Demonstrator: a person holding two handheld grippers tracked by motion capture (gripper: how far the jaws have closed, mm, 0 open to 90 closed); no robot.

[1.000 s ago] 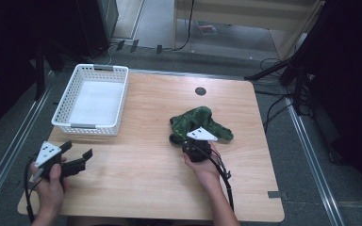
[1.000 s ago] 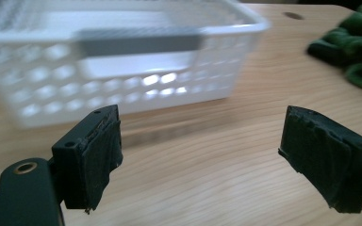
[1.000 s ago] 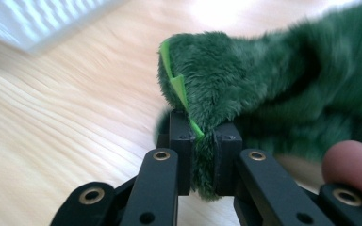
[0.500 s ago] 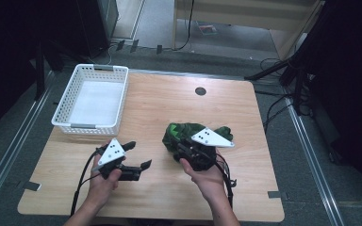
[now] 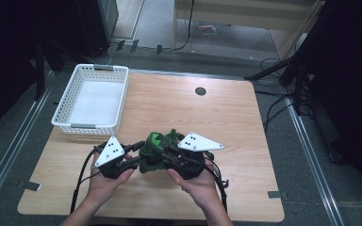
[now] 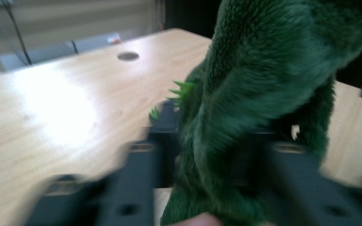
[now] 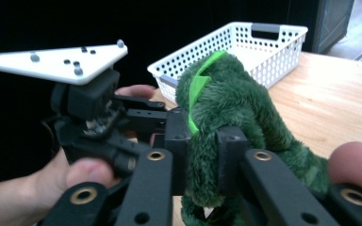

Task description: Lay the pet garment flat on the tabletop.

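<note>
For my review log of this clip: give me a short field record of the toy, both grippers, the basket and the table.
toy: green plush toy, lifted between both grippers above the table
left gripper: jaws have just been closing, plush between them
right gripper: shut on the plush
basket: white, at the table's far left corner, nothing in it
hands: one behind each gripper, near the table's front edge

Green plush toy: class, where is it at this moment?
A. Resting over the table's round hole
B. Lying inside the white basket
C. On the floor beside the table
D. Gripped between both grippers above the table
D: the green plush toy is pinched by the left gripper and the right gripper over the table, apart from the white basket.
</note>
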